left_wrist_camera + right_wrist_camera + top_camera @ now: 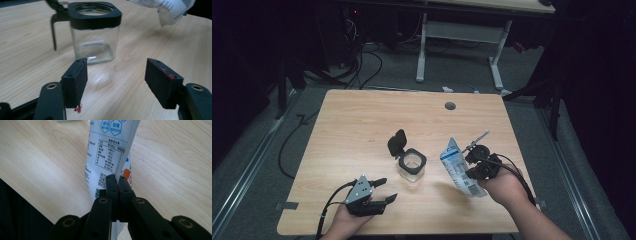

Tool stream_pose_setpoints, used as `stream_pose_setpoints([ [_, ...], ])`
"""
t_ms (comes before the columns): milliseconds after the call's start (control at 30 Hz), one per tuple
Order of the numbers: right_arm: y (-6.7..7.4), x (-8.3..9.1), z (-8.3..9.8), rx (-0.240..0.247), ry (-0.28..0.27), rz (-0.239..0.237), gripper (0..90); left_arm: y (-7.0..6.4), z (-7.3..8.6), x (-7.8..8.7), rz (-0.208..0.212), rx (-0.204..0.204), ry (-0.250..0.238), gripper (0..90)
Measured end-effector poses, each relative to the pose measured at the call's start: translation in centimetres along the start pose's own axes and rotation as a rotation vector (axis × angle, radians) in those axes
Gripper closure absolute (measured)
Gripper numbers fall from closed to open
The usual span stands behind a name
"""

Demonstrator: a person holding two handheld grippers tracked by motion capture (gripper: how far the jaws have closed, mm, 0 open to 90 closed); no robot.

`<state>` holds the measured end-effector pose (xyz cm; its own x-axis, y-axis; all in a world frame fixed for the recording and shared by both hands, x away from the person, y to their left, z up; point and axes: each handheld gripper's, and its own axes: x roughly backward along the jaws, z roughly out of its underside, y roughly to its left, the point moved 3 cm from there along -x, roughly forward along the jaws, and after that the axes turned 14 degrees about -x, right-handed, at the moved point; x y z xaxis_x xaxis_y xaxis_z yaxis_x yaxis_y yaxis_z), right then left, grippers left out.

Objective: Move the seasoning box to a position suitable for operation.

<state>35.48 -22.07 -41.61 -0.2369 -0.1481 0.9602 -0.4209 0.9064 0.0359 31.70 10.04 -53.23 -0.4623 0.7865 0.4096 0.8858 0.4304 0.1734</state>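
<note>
The right gripper has its 2 jaws pressed together on a white printed pouch, pinching a thin edge of it. In the right gripper view the black pads meet with only the pouch's edge between them, and the pouch stretches away from the jaws over the wooden table, its printed table of figures and a small square code facing the camera. In the high view the pouch hangs tilted off the left of this gripper, its upper end pointing away from the person.

The left gripper stands with its jaws wide apart and nothing between them. Its grey three-cornered plate faces up, and its cable trails back toward the person past the left hand. In the left gripper view its 2 pads frame bare table, with red specks on them.

Just ahead of the left gripper's jaws stands a clear square glass jar with a black rim; it is upright and apart from the pads. In the left gripper view the jar looks empty, and its mouth is open. Its black lid is swung back on the far-left side of the jar, away from both grippers.

The jar sits between the 2 grippers, to the left of the pouch and near it, not touching it. The pouch's lower end shows above and to the right of the jar from the left gripper's side.
</note>
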Motion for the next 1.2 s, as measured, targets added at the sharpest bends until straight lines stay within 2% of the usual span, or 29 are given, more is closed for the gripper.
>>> stream_pose_setpoints([
  [67,0.2,-0.1,-0.1,0.005,0.002,0.002,90.0,-0.5,-0.3,-0.5,0.003,0.008,-0.018,35.1],
  [100,0.4,-0.2,-0.1,-0.018,0.007,0.001,90.0,-0.7,-0.5,-0.7,0.007,0.002,-0.019,34.7],
  [167,0.5,-0.3,-0.3,0.009,0.001,-0.002,90.0,-1.2,-0.7,-1.0,0.015,-0.007,-0.020,34.0],
  [367,1.1,-0.4,-0.5,0.019,-0.003,-0.012,90.0,-2.4,-1.3,-2.6,0.052,-0.019,-0.020,31.4],
  [467,1.3,-0.3,-0.6,0.018,-0.001,-0.011,90.0,-3.0,-1.6,-3.5,0.085,-0.002,-0.024,32.5],
  [533,1.3,-0.3,-0.7,0.025,-0.006,-0.016,90.0,-3.4,-1.9,-4.0,0.089,-0.013,-0.028,31.9],
  [767,1.7,-0.1,-0.9,0.024,-0.004,-0.013,90.0,-4.1,-2.8,-5.4,0.097,-0.017,-0.050,29.1],
  [933,2.2,-0.1,-0.9,0.026,0.007,-0.009,90.0,-4.5,-3.2,-6.5,0.116,0.000,-0.044,27.1],
  [1200,3.4,0.4,-1.5,0.049,-0.011,-0.018,90.0,-5.1,-4.2,-7.9,0.136,-0.013,-0.041,26.1],
])
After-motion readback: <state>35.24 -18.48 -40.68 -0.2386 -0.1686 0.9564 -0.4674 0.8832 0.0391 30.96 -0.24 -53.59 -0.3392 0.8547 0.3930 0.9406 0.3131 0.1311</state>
